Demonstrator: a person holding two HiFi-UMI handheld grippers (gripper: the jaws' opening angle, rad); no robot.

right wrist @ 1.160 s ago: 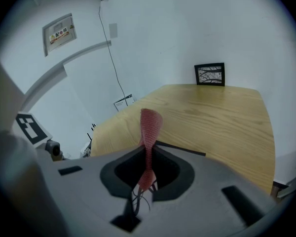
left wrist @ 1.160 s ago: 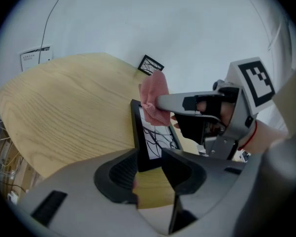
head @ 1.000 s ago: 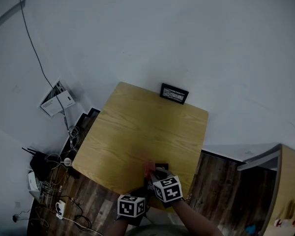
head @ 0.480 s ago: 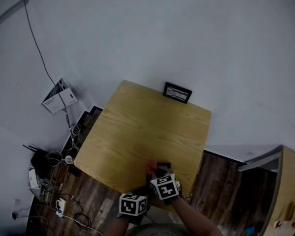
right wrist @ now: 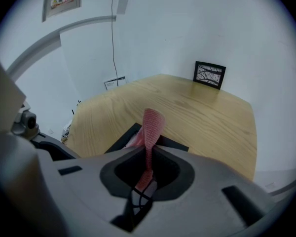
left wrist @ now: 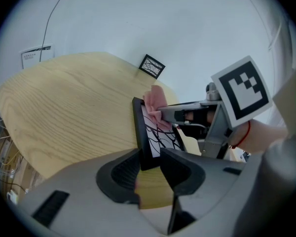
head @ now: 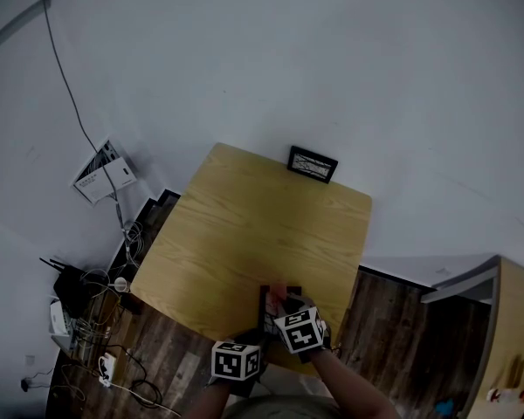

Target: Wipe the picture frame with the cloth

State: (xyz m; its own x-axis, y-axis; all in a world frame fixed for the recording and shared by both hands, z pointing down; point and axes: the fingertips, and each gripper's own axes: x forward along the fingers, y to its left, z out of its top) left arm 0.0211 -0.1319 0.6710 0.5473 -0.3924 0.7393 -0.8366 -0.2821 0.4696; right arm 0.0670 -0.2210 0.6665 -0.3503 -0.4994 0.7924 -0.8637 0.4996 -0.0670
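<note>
Pink cloth [right wrist: 153, 122] pinched in my right gripper [right wrist: 148, 156]; left gripper [left wrist: 150, 158], just closed on the picture frame's [left wrist: 140, 132] near edge, may slip under wiping.

A black-edged picture frame [left wrist: 140, 132], printed with dark branching lines on white, is being held upright on its edge, slightly tilted, above the near edge of the table [head: 244, 234]. Its lower end is being gripped by the left gripper [left wrist: 150, 163], whose jaws have just been closing. A pink knitted cloth [right wrist: 152, 125], folded into a strip, is being pinched by the right gripper [right wrist: 147, 164] and pressed against the frame's upper part.
</note>
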